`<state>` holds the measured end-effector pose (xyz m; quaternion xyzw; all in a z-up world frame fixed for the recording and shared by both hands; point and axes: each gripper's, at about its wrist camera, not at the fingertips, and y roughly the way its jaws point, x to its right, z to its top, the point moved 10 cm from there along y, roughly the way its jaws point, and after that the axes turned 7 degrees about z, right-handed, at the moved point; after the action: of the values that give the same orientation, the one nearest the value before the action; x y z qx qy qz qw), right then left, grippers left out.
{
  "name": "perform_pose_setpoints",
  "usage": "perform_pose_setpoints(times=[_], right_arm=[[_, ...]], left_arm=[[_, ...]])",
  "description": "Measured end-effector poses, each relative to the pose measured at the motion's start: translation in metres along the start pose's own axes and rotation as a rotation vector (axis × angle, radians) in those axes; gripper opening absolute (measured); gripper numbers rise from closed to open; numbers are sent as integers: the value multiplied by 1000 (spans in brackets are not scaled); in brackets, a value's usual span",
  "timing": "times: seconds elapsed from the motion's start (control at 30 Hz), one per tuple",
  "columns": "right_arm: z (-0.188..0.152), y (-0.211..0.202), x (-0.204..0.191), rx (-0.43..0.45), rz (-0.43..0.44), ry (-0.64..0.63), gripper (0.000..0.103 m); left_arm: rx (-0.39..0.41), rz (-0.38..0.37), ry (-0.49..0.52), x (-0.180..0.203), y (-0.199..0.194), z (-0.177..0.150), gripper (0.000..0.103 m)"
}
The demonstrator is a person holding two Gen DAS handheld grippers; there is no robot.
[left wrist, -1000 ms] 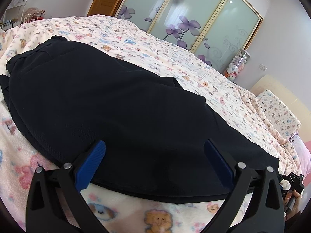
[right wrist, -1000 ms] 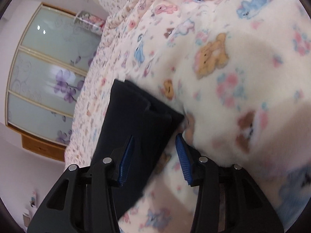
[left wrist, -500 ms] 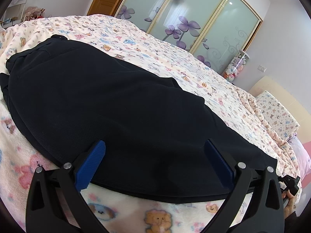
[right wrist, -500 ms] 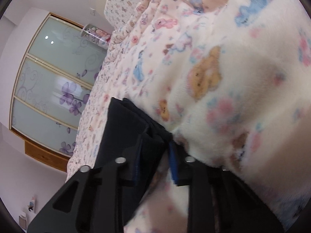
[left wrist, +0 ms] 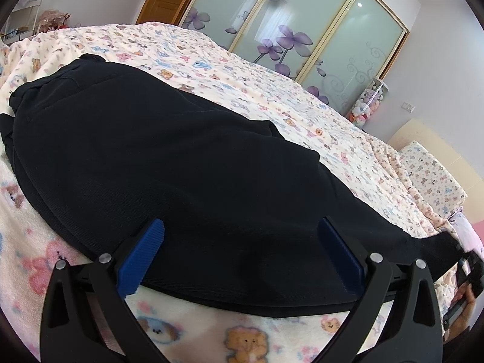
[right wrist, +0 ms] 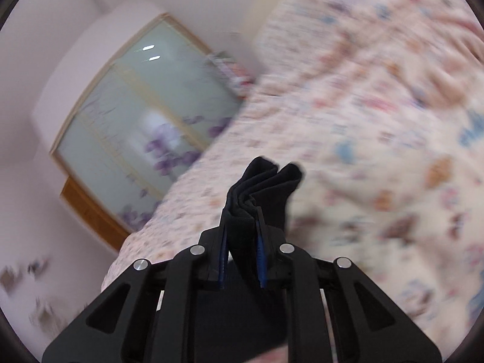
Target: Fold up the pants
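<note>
- Since the earlier frame, my right gripper (right wrist: 242,260) has lifted off the bed; its jaws are closing on the bunched hem of the black pants (left wrist: 181,166).
- My left gripper (left wrist: 239,254) hangs wide, empty, above the pants' near edge.
- The pants lie flat; soft, limp, light cloth, best pinched at hems or waistband.
- Beneath, a plush cartoon-print blanket (left wrist: 272,90).
- Beyond, frosted wardrobe doors (left wrist: 302,24) with purple flowers.

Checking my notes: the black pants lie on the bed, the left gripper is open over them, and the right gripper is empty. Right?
Not quite. The right gripper isn't empty: the right wrist view shows its jaws closing on a bunched end of the pants. The left gripper is open over them on the bed.
</note>
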<state>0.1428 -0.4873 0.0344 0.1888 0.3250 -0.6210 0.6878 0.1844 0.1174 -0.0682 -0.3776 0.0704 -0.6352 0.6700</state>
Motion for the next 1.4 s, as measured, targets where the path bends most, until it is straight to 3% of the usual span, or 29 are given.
perform_pose_setpoints(times=[0.17,0.4,0.47,0.6,0.67,0.8,0.87,1.0,1.03,1.07,1.13,1.17,1.27,1.4], right_arm=[[-39,30,-94,-89,185,-90,16],[-160,92,-187,-381,346,-137,16],[-208,110,-197,-512,357,-133,15],[-290,131,-176,-741,236,-130,16],[-292,130,-174,-737,236,-126,16],[-262,115,-214,-619,341,-216,16],[-281,113,-221,-666,342,-287,16],[-328,122,-205,-824,240,-436,18],[-331,121,-205,-840,245,-450,26],[-332,119,-208,-856,263,-464,42],[-338,108,-218,-893,314,-525,60],[-342,104,-219,-900,325,-549,63],[-334,97,-226,-885,398,-470,63],[-313,108,-235,-809,496,-192,64]], left_arm=[[-2,9,2,0,2,0,101],[-3,6,-2,0,2,0,101],[-3,3,-3,1,2,0,101],[-2,-10,-14,0,1,1,101],[-3,-16,-21,0,0,1,101],[-5,-12,-26,1,1,1,101],[-6,-1,-18,2,1,0,101],[-4,-10,-22,2,0,0,101],[-3,-15,-25,2,0,0,101],[-3,-21,-27,2,0,1,101],[-2,-28,-32,1,-1,1,101],[-1,-29,-32,1,-1,1,101],[-2,-32,-34,1,-2,1,101],[2,-46,-46,0,-6,3,101]])
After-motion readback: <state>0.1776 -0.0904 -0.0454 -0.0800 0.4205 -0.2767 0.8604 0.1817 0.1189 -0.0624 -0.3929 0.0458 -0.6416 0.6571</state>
